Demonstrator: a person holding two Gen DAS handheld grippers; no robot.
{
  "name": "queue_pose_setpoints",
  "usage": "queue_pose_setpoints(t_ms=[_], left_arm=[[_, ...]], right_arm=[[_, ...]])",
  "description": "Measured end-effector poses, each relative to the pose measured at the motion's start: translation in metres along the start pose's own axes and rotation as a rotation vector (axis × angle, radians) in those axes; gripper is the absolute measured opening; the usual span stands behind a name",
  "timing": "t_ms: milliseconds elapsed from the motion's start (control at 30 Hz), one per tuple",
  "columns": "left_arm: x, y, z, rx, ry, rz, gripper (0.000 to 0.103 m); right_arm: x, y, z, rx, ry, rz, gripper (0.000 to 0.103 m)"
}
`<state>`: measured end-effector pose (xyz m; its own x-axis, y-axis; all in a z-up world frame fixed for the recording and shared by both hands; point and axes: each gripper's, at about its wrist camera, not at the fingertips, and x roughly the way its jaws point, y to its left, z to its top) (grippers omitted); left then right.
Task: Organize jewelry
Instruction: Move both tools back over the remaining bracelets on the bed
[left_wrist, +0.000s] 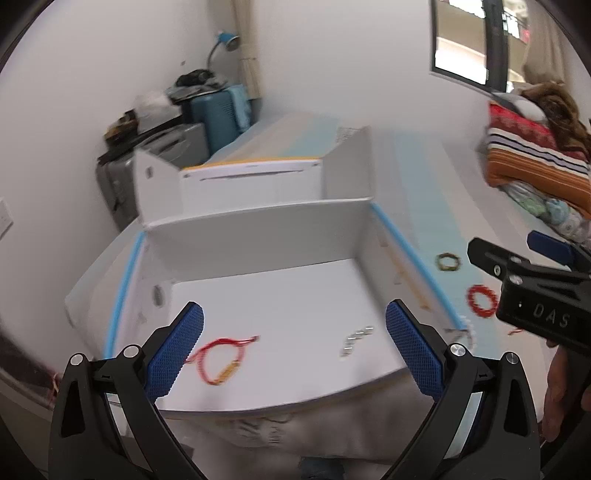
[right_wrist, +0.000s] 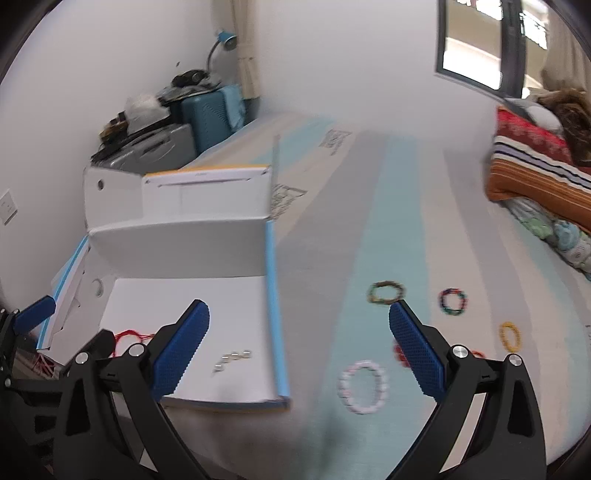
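Observation:
An open white box (left_wrist: 258, 236) (right_wrist: 177, 240) lies on the striped bed. Inside it lie a red string bracelet (left_wrist: 221, 360) (right_wrist: 131, 336) and a silver chain (left_wrist: 356, 339) (right_wrist: 232, 360). My left gripper (left_wrist: 293, 350) is open and empty above the box. My right gripper (right_wrist: 299, 350) (left_wrist: 524, 280) is open and empty over the box's right wall and the bed. On the bed lie a pink-white bead bracelet (right_wrist: 364, 386), a green-brown one (right_wrist: 386, 291) (left_wrist: 447, 262), a red one (left_wrist: 482, 301) (right_wrist: 399, 356), a multicolour one (right_wrist: 452, 301) and a yellow one (right_wrist: 510, 336).
Folded striped blankets (left_wrist: 535, 162) (right_wrist: 539, 173) are stacked at the right. Suitcases (left_wrist: 218, 110) with clutter stand by the wall behind the box. A window (right_wrist: 476, 40) is at the upper right.

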<state>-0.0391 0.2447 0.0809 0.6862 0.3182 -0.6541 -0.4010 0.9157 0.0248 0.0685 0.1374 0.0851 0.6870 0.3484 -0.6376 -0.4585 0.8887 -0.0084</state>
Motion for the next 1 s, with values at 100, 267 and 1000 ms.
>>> queue_pose_setpoints(t_ms=[100,267,1000], left_arm=[[-0.004,-0.025,0.001,0.022,-0.009,-0.032,0.097],[-0.011,-0.071,0.003,0.068,-0.026,-0.091,0.097],[0.036,-0.252,-0.013,0.216,0.024,-0.297,0.097]], right_arm=[[-0.013,-0.027,-0.001,0.032,-0.018,-0.021,0.095],[-0.026,-0.073,-0.006,0.079,-0.025,-0.053,0.095],[-0.014,-0.247,-0.057,0.237,0.054,-0.208,0.095]])
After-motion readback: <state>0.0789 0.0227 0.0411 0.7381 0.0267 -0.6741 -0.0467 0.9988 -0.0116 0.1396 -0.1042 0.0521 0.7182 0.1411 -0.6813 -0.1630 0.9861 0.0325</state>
